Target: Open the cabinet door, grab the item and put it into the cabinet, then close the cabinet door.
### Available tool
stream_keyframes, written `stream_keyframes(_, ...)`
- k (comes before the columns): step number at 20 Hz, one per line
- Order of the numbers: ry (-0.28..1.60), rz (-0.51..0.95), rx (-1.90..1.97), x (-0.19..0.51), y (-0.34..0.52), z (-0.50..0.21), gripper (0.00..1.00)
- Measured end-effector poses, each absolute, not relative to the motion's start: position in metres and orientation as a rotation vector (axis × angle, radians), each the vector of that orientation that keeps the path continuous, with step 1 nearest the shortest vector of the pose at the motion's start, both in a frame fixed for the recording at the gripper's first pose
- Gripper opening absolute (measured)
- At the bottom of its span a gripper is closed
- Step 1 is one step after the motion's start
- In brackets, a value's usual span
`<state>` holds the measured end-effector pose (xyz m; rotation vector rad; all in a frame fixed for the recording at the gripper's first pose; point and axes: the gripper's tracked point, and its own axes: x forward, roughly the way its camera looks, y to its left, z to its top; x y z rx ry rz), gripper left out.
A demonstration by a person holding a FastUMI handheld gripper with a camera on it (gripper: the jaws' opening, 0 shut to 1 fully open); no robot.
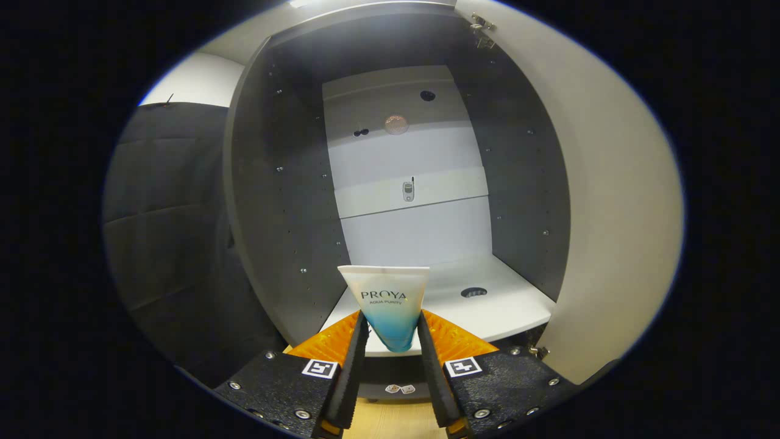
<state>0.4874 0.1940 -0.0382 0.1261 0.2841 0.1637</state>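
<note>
So in the gripper view your tongs [392, 341] are pinching the tube [386, 305] from both sides, crimped flat end up, narrow end down between the fingers. The cabinet [286, 201] is right ahead of the tube with its door [615, 201] swung wide open on the tube's right. The tube sits just in front of the cabinet's white bottom shelf [499, 305], at about the front lip. Behind the tube there's a round hole [473, 292] in that shelf, and higher up the pale back panel [414, 231]. Dark cloth wall [170, 219] hangs to the cabinet's left.
</note>
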Motion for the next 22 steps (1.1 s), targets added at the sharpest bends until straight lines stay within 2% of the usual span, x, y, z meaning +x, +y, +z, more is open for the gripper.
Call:
stream_keyframes(11, 0.402, 0.153, 0.059, 0.544, 0.204, -0.075, 0.50)
stream_keyframes(16, 0.404, 0.155, 0.056, 0.549, 0.204, -0.078, 0.55)
stream_keyframes(19, 0.411, 0.163, 0.055, 0.544, 0.203, -0.078, 0.64)
stream_keyframes(21, 0.392, 0.155, 0.050, 0.535, 0.201, -0.072, 0.77)
stream_keyframes(22, 0.380, 0.151, 0.049, 0.530, 0.199, -0.067, 0.87)
